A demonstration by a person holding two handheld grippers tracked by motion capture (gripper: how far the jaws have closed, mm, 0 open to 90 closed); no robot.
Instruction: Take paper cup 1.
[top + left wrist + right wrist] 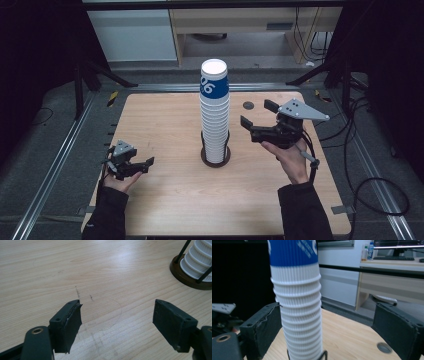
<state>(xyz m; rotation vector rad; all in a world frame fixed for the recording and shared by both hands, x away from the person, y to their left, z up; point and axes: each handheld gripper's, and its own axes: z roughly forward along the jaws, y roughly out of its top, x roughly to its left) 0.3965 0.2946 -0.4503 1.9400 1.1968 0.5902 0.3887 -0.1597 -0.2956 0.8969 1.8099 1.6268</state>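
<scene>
Progress: no cup yet taken from the stack (215, 112); judged an early stage, the pull still to come.
Right gripper (256, 116): raised beside the stack's middle, fingers (262, 327) wide, pads clear of the cups.
Left gripper (144, 164): low over the surface (165, 200), fingers apart, nothing between them.
Stack: upright in a dark holder (186, 275) at mid-surface; ribbed white cups, top one banded blue.

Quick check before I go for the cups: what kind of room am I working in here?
Probably a lab or office test bench: a wooden table inside a dark metal frame, cables on the floor, and a desk with monitor and keyboard behind the cup stack.
</scene>
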